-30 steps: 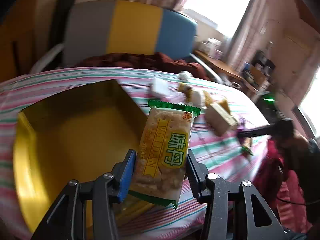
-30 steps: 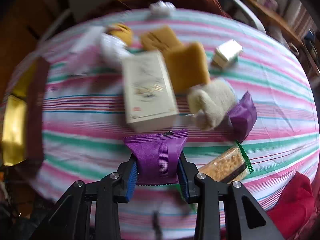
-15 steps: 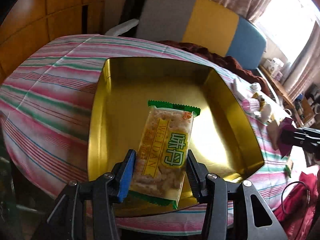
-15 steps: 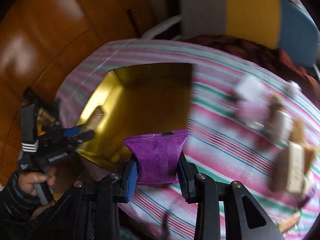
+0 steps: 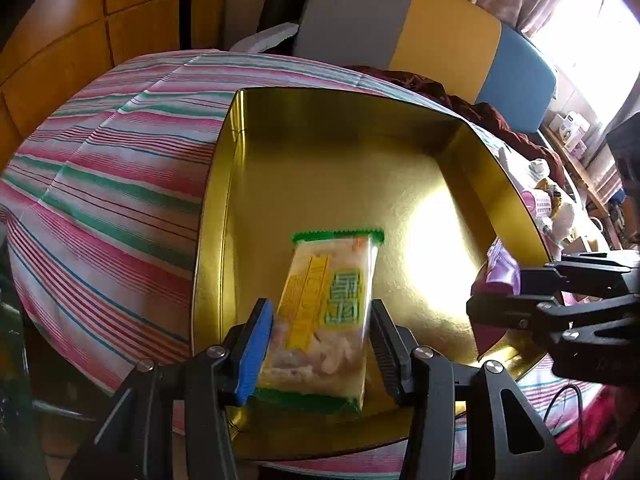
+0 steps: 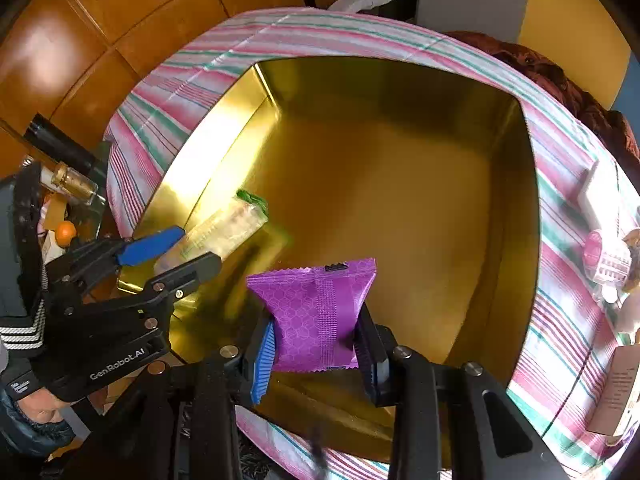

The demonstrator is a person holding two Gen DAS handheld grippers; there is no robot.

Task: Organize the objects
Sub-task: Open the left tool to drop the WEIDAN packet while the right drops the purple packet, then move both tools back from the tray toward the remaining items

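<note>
A gold tin box (image 5: 224,184) (image 6: 532,184) sits open on the striped tablecloth, its inside bare. My left gripper (image 5: 320,344) (image 6: 188,246) is shut on a yellow-and-green cracker packet (image 5: 328,312) (image 6: 224,228), held over the box's near left part. My right gripper (image 6: 316,344) (image 5: 480,300) is shut on a purple snack packet (image 6: 320,312) (image 5: 500,268), held over the box's near edge. In the left wrist view the right gripper comes in from the right above the box rim. Both packets hang above the box floor.
Striped tablecloth (image 5: 112,184) surrounds the box. Small items, among them a pink-lidded jar (image 6: 604,256) and a brown card (image 6: 616,384), lie on the table right of the box. A grey, yellow and blue chair (image 5: 400,28) stands behind. Wooden panelling (image 6: 80,40) lies to the left.
Both grippers swung from the cluttered right side of the table to over the gold box, each still holding its packet. The right gripper now appears in the left wrist view.
</note>
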